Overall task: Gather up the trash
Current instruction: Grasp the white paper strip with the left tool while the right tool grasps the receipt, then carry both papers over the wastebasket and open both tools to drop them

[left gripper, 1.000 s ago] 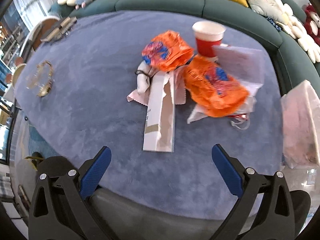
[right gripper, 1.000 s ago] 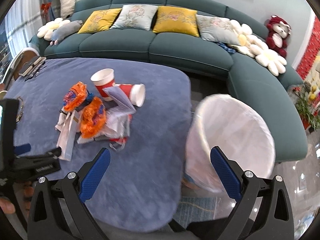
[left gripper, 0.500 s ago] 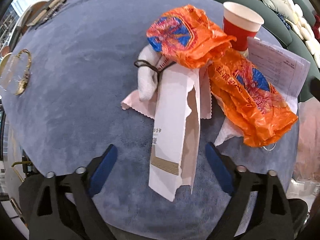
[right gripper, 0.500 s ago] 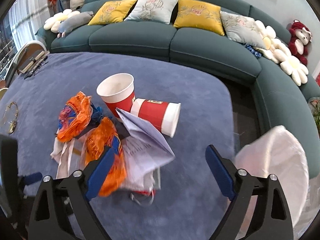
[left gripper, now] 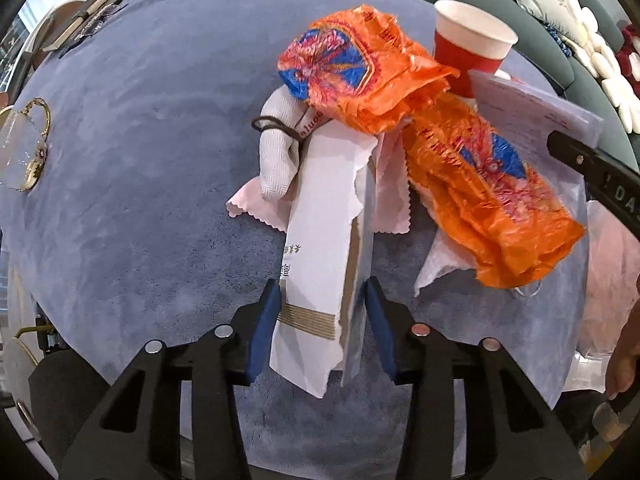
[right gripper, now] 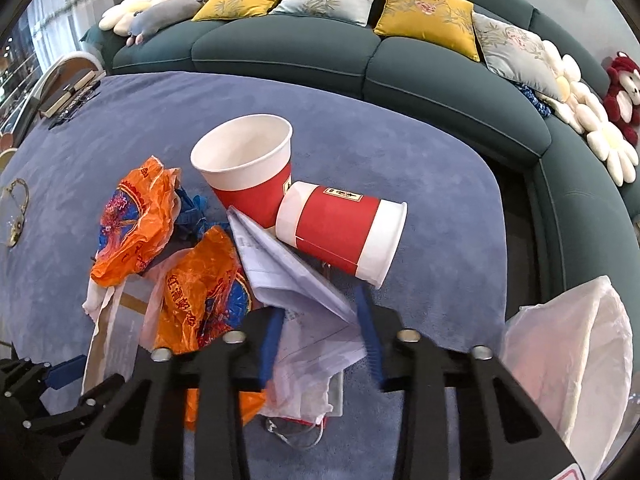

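A heap of trash lies on the blue-covered table (left gripper: 140,128). My left gripper (left gripper: 322,324) is shut on the near end of a long torn white paper bag (left gripper: 324,240). Behind it lie two orange plastic wrappers (left gripper: 360,68) (left gripper: 492,196), a rolled white cloth (left gripper: 276,152) and an upright red paper cup (left gripper: 470,46). My right gripper (right gripper: 320,340) is shut on a folded printed paper sheet (right gripper: 288,272). Beyond it stand the upright red cup (right gripper: 248,168) and a second red cup lying on its side (right gripper: 340,232). The orange wrappers (right gripper: 132,216) lie to its left.
A bin lined with a white bag (right gripper: 572,344) stands off the table's right edge. A gold-rimmed glass piece (left gripper: 24,148) and books (right gripper: 68,92) lie at the table's left. A teal sofa (right gripper: 320,48) with cushions curves behind the table.
Both grippers moved forward into the heap and closed from wide open: the left onto the white paper bag, the right onto the printed paper sheet.
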`<state>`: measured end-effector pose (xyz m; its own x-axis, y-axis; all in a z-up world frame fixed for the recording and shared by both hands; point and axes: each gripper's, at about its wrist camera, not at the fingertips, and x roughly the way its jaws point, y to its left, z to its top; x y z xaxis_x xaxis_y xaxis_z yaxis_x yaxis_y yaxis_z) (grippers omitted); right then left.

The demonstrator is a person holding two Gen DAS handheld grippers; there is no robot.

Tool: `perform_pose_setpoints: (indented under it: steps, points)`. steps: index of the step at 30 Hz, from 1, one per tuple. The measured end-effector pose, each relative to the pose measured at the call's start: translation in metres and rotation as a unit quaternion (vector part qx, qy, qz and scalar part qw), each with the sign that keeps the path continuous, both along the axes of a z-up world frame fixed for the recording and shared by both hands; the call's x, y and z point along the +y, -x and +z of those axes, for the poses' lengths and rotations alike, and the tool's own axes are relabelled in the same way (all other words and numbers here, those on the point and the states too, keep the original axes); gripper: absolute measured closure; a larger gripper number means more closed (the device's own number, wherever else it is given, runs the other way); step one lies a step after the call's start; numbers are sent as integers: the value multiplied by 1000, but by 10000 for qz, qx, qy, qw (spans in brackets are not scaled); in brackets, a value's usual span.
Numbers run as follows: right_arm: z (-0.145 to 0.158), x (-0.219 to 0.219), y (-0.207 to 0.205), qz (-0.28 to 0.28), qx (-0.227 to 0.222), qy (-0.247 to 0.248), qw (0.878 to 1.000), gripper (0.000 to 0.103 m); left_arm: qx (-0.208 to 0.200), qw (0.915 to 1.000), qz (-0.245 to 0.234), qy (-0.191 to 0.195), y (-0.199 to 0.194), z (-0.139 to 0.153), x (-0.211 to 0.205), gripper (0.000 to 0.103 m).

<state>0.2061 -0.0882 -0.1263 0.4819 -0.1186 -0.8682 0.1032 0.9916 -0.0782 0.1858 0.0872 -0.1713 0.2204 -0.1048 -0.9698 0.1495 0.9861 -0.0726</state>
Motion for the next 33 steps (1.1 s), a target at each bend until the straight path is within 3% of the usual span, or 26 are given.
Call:
perform_pose_setpoints:
  steps: [5, 10, 11, 12, 20, 33]
  points:
    - [10, -6, 8, -55, -32, -149, 9999, 95, -179, 9998, -23, 95, 10, 23, 8, 69]
    - [34, -11, 22, -125, -247, -169, 9995, 99, -282, 9993, -16, 227, 24, 49, 14, 87]
    - [41, -12, 25, -141, -300, -166, 9993, 100, -316, 9992, -6, 236, 27, 55, 16, 99]
    - [47, -13, 29, -155, -355, -170, 9991, 101, -310, 9991, -5, 277, 29, 58, 18, 100]
    - [90, -25, 62, -282, -744, -216, 9966, 102, -546, 9977, -99, 380, 57, 86, 19, 103]
    - [138, -73, 125, -789, -1269, -194, 9886, 102, -1026, 9896, -775, 651, 100, 142, -52, 103]
